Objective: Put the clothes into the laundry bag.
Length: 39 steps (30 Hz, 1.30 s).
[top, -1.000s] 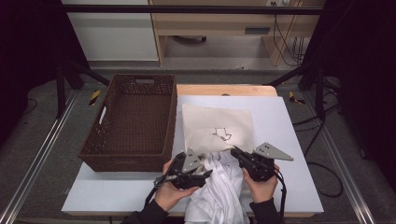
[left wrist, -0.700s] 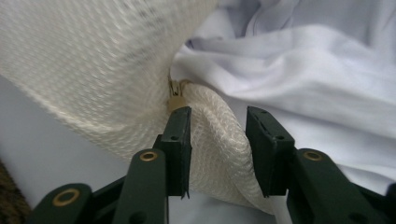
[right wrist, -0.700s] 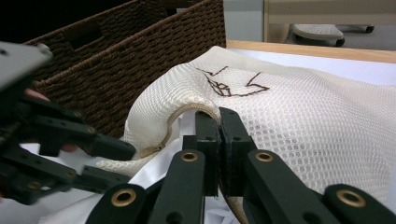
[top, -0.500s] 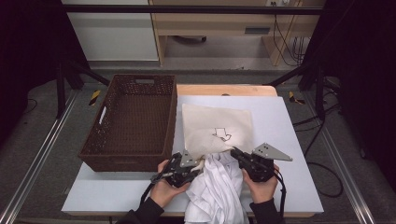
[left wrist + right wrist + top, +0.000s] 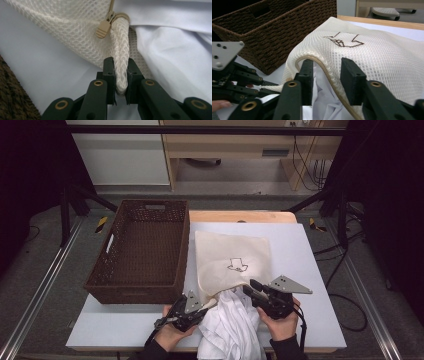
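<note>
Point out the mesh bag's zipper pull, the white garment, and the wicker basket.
zipper pull [image 5: 102,29], left gripper view, on its ribbed tab.
white garment [image 5: 232,330], high view, on the bunched cloth outside the bag.
wicker basket [image 5: 97,287], high view, on its near left rim.

Bright, even light (dark surroundings); close-ups sharp.

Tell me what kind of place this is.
Probably a lab or workshop set up for recording, not a home: the white table sits inside a metal rail frame, cables trail along the far wall, and the mesh laundry bag and wicker basket look staged.
</note>
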{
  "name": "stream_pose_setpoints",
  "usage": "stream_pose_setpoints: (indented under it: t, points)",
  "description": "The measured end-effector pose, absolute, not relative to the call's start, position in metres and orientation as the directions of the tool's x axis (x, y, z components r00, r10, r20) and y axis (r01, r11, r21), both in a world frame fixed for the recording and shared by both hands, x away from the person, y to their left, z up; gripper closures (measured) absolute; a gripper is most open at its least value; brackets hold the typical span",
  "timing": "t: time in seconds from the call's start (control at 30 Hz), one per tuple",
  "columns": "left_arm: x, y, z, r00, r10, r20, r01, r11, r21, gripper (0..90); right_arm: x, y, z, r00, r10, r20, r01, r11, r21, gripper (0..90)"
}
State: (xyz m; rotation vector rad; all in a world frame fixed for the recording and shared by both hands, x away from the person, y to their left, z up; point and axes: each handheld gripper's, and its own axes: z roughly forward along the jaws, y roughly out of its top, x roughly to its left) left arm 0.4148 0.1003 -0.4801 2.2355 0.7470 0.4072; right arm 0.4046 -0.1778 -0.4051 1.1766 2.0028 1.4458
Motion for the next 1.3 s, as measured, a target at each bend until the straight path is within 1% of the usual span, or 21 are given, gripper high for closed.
stream_pose_setpoints:
  t: [0.17,0.33,0.5,0.57,0.63,0.7,0.73,0.77,0.83,0.9,1.0,1.03,1.1,1.13,1.17,1.27,1.3]
  points:
    - [0.416,0.105,-0.485,0.784,0.621,0.031,0.388,-0.528,0.755,79.9,0.391,-0.182,-0.402,-0.555,0.821,0.135,0.405,0.124,0.906,52.7]
    - [0.417,0.109,-0.487,0.791,0.611,0.008,0.386,-0.51,0.769,79.4,0.379,-0.188,-0.405,-0.549,0.825,0.132,0.42,0.136,0.897,51.6]
    - [0.41,0.103,-0.488,0.786,0.609,0.106,0.325,-0.554,0.767,79.3,0.368,-0.185,-0.415,-0.563,0.814,0.139,0.453,0.163,0.876,51.4]
    - [0.409,0.103,-0.488,0.784,0.611,0.11,0.323,-0.553,0.768,79.2,0.366,-0.178,-0.422,-0.569,0.81,0.139,0.47,0.182,0.864,50.5]
    - [0.41,0.104,-0.488,0.784,0.614,0.093,0.335,-0.545,0.769,78.8,0.367,-0.17,-0.43,-0.582,0.801,0.141,0.491,0.207,0.846,50.0]
    - [0.411,0.105,-0.487,0.772,0.629,0.092,0.345,-0.536,0.771,73.8,0.367,-0.162,-0.439,-0.591,0.794,0.14,0.507,0.23,0.831,49.2]
    - [0.411,0.105,-0.487,0.773,0.628,0.09,0.345,-0.535,0.771,73.2,0.368,-0.158,-0.445,-0.593,0.793,0.137,0.517,0.245,0.82,48.1]
    - [0.411,0.105,-0.487,0.777,0.624,0.087,0.344,-0.536,0.771,73.7,0.369,-0.153,-0.45,-0.595,0.793,0.132,0.529,0.263,0.807,47.8]
    - [0.412,0.106,-0.487,0.792,0.607,0.071,0.342,-0.537,0.771,81.0,0.371,-0.146,-0.458,-0.593,0.796,0.121,0.54,0.282,0.793,48.2]
    - [0.413,0.106,-0.487,0.796,0.602,0.062,0.346,-0.536,0.77,83.1,0.373,-0.141,-0.464,-0.586,0.801,0.123,0.556,0.287,0.78,50.8]
    - [0.413,0.106,-0.487,0.796,0.603,0.052,0.352,-0.531,0.771,83.4,0.376,-0.138,-0.469,-0.576,0.808,0.123,0.576,0.295,0.762,60.1]
    - [0.413,0.106,-0.487,0.796,0.602,0.058,0.348,-0.535,0.77,83.4,0.377,-0.136,-0.47,-0.57,0.813,0.119,0.585,0.301,0.753,65.1]
    - [0.411,0.105,-0.488,0.797,0.599,0.075,0.336,-0.542,0.77,84.0,0.381,-0.134,-0.472,-0.564,0.817,0.118,0.598,0.306,0.741,77.9]
    - [0.411,0.105,-0.488,0.797,0.599,0.075,0.336,-0.542,0.77,84.3,0.381,-0.134,-0.472,-0.564,0.817,0.118,0.598,0.306,0.741,77.9]
    - [0.409,0.103,-0.488,0.796,0.596,0.106,0.314,-0.557,0.769,84.5,0.387,-0.135,-0.474,-0.559,0.818,0.131,0.611,0.3,0.733,85.7]
    - [0.407,0.102,-0.488,0.795,0.593,0.125,0.303,-0.568,0.766,84.8,0.392,-0.133,-0.473,-0.544,0.827,0.138,0.618,0.285,0.733,87.5]
    - [0.408,0.103,-0.488,0.795,0.594,0.118,0.307,-0.563,0.767,84.8,0.401,-0.131,-0.47,-0.526,0.843,0.112,0.603,0.278,0.747,88.1]
